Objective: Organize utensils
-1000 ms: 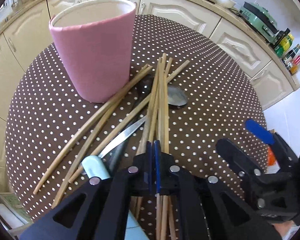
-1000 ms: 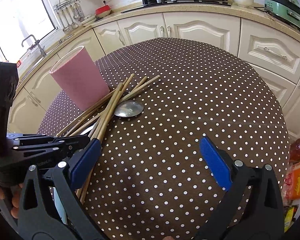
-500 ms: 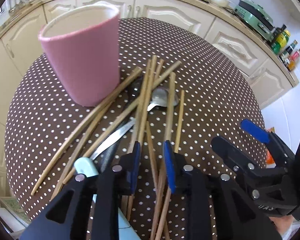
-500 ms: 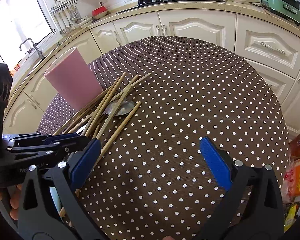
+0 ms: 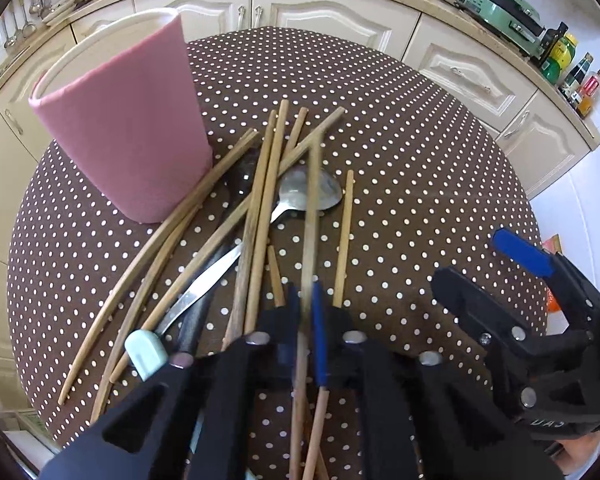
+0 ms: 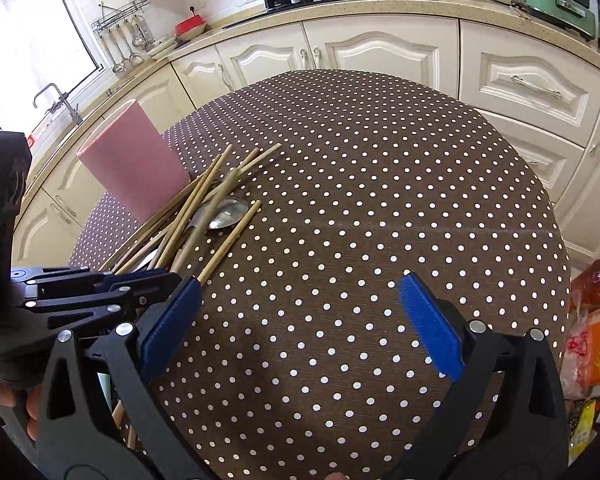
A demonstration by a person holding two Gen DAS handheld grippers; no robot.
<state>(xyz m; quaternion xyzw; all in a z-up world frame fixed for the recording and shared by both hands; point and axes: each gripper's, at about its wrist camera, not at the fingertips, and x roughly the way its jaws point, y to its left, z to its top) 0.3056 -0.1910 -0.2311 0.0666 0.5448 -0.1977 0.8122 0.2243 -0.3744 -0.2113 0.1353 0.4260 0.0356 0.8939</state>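
Since a second ago the left gripper [image 5: 307, 304] has shifted right and is closing on one chopstick [image 5: 310, 216] over the spoon [image 5: 309, 192]; next lift it to the pink holder [image 5: 128, 136], while the right gripper [image 6: 300, 320] gapes empty.

A matt, woven-looking brown cloth [image 5: 420, 184] with white dots is seen beneath the left gripper [image 5: 307, 312]; pale wooden chopsticks [image 5: 260, 208], dull and smooth, are spread just ahead of its matt black plastic arms; a glossy metal spoon [image 5: 296, 194] lies among them; the pink holder [image 5: 136, 128] beyond looks matt.
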